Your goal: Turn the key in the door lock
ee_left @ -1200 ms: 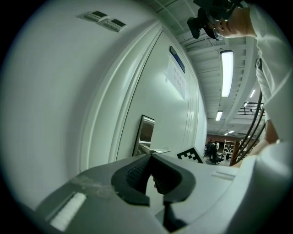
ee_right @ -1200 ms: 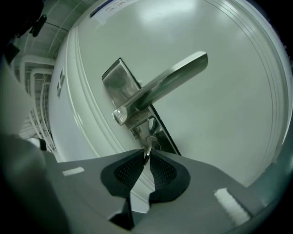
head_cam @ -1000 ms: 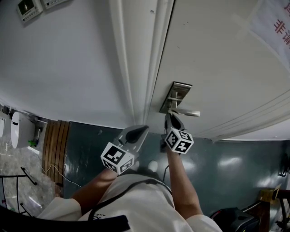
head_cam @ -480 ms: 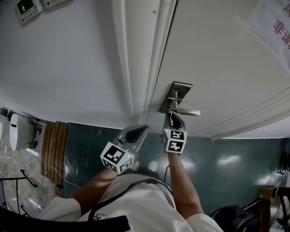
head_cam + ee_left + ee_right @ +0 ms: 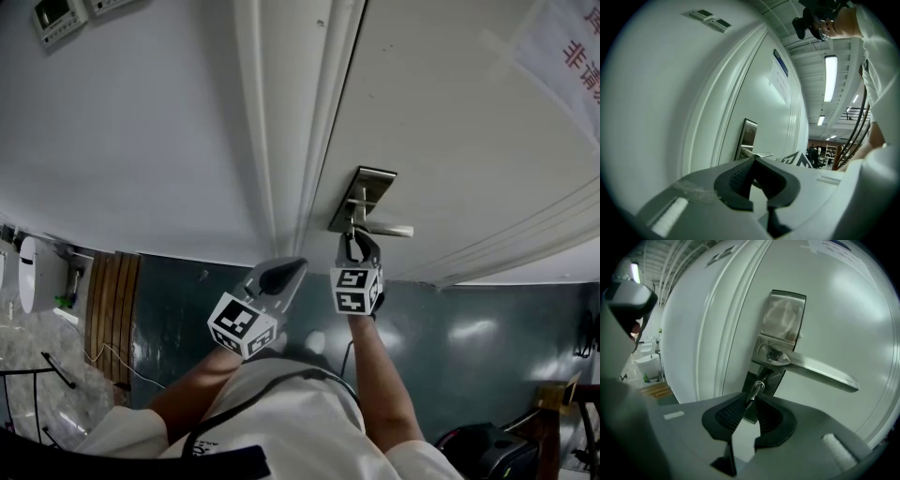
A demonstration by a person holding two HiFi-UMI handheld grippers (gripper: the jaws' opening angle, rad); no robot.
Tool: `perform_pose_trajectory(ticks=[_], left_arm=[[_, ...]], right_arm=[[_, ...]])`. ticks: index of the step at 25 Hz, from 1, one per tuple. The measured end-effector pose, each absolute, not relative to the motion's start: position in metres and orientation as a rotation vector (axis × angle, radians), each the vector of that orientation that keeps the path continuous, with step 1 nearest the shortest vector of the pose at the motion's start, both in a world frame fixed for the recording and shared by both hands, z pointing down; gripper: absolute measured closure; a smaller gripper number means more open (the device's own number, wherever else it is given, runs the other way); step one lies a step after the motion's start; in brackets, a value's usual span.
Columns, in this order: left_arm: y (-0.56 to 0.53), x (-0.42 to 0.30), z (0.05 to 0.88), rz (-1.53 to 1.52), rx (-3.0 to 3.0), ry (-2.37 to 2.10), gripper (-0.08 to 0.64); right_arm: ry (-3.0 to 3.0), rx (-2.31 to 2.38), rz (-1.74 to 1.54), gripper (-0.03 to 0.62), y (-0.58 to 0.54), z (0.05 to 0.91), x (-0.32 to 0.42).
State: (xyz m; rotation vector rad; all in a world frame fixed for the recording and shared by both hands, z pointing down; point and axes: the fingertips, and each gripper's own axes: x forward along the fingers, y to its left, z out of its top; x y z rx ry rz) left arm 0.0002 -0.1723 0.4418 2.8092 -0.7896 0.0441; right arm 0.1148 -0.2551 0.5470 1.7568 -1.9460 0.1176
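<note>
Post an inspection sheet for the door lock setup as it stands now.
Surface: white door, bare except for a paper notice at the upper right.
Job's things: key sits in the lock plate, below the lever handle.
Clutter: nothing seen.
Grippers: right gripper has the key between its claw tips, and the claw is opening; left gripper is held off the door, claw shut and empty.
Cables: thin wire on the floor beside the wooden panel.
Surroundings: white wall with control panels; dark floor.
</note>
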Motion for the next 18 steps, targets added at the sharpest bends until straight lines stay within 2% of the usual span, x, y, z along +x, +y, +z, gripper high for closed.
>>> perform_pose_trajectory(ticks=[18], left_arm=[[-0.164,0.0063,0.4391,0.043,2.82,-0.785,0.555]], right_arm=[[-1.642,1.263,-0.512,0.526,-0.2514,0.5524,0.1089]])
